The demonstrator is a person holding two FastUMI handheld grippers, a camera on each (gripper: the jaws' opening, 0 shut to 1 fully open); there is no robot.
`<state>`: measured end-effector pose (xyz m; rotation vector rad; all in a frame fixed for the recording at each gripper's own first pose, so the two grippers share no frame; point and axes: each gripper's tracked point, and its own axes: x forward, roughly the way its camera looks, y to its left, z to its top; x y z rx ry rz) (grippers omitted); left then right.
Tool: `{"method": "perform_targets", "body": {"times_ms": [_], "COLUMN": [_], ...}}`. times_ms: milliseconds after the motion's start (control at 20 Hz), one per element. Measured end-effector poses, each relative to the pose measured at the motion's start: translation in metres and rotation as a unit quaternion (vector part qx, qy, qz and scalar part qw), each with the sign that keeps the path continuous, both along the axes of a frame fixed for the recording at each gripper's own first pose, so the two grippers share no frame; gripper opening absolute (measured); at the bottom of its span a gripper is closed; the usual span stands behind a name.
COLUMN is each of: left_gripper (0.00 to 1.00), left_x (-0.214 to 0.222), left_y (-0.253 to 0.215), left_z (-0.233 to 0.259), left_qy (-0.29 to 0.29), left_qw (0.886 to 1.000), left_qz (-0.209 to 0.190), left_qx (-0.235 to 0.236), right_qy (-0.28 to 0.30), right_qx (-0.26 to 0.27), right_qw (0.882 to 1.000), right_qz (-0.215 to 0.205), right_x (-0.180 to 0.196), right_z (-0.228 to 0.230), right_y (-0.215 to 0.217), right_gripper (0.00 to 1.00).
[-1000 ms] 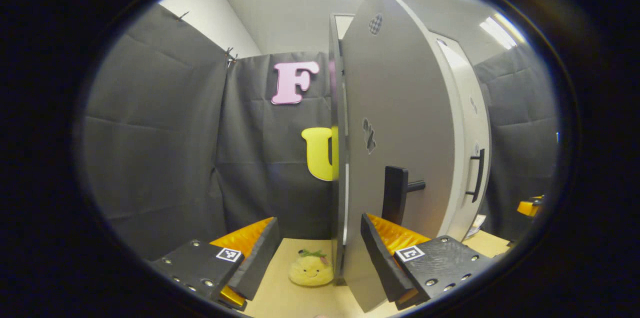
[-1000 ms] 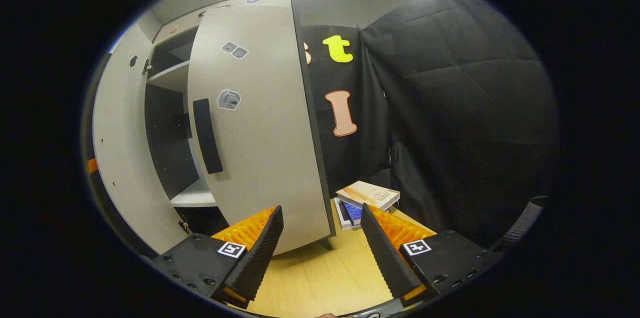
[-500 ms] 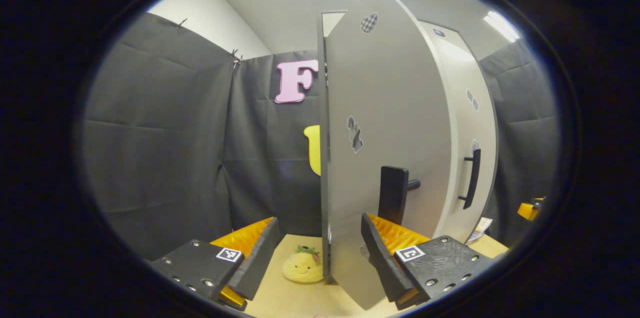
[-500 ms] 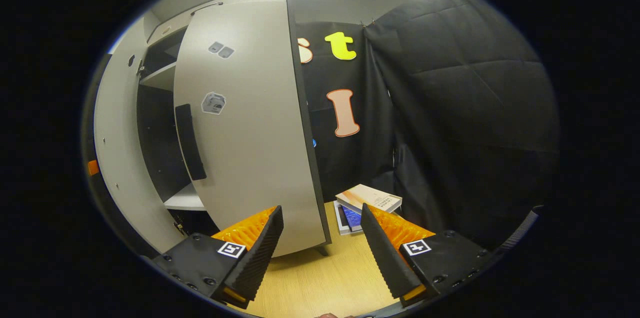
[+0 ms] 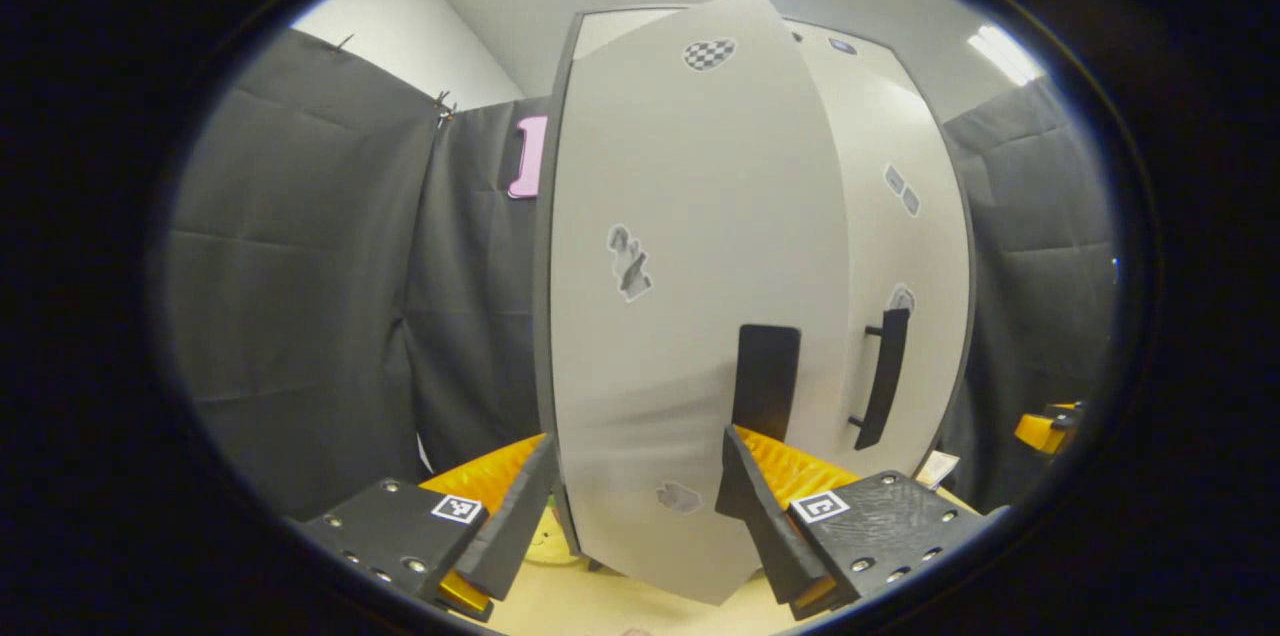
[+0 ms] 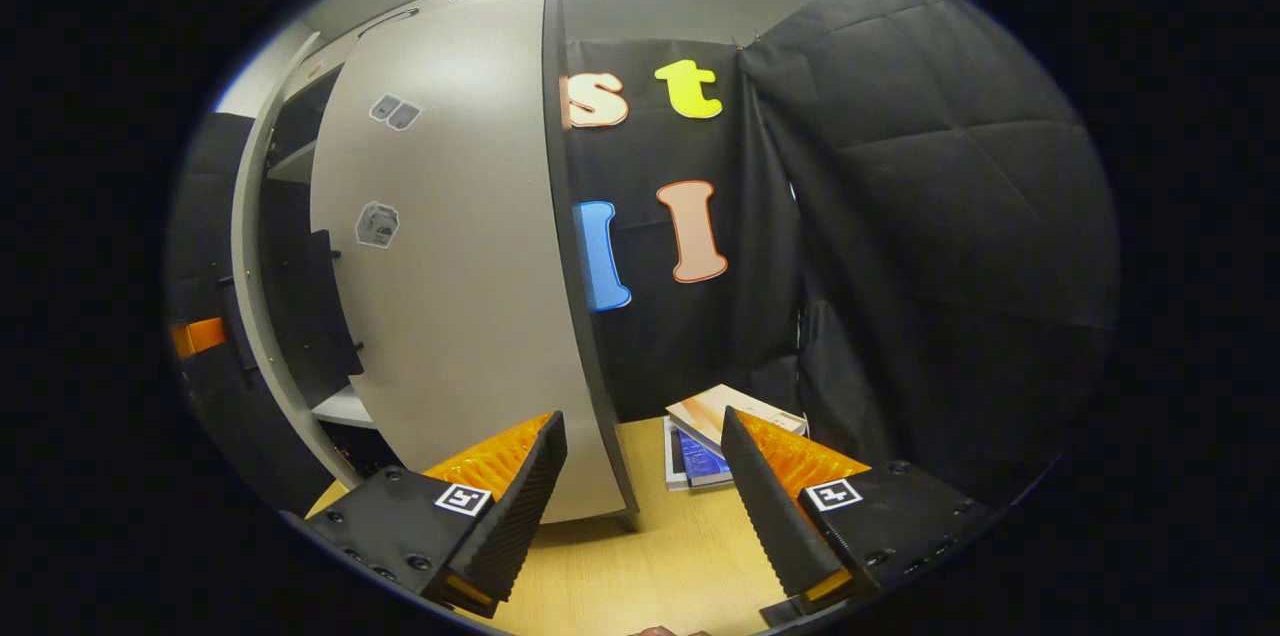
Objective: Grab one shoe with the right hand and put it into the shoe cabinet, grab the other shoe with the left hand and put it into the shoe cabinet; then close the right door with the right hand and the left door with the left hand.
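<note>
Both cabinet doors swung further shut than a second ago, left tongs (image 5: 636, 501) gaping, empty, against left door (image 5: 690, 316), right tongs (image 6: 645, 491) gaping, empty, before right door (image 6: 450, 266), books (image 6: 705, 431) right of it on table (image 6: 650, 566), shoe cabinet (image 6: 290, 256) shelves dark, shoes unseen.

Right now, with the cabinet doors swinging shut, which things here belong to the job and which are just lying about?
Belongs to the job:
left door, with its black handle
right door, not yet shut
left gripper, open
right gripper, open

Just lying about:
stack of books on the wooden table
yellow plush toy, mostly hidden behind the left door
</note>
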<state>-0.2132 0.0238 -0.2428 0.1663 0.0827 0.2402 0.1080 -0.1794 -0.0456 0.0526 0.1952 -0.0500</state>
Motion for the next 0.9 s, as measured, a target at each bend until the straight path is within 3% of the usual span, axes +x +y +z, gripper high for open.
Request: {"method": "perform_targets", "body": {"times_ms": [250,400,750,900], "left_gripper": [0.94,0.94,0.94,0.94], "left_x": [-0.028,-0.048,-0.075,-0.081], "left_y": [-0.019,-0.026,-0.009,0.002], "left_z": [0.012,0.024,0.03,0.026], "left_qy": [-0.017,-0.025,-0.028,-0.02], "left_qw": [0.998,0.998,0.999,1.0], "left_qz": [0.051,0.05,0.03,0.008], "left_qx": [0.013,0.02,0.028,0.016], "right_qy": [-0.016,-0.026,-0.033,-0.031], "right_qx": [-0.012,-0.005,0.013,0.004], "right_qw": [0.998,0.997,0.997,0.999], "right_qz": [0.055,0.071,0.064,0.039], "right_x": [0.013,0.007,-0.016,-0.031], "right_z": [0.015,0.02,0.017,0.018], "right_y": [-0.014,-0.011,0.014,0.022], "right_gripper": [0.98,0.98,0.98,0.98]}}
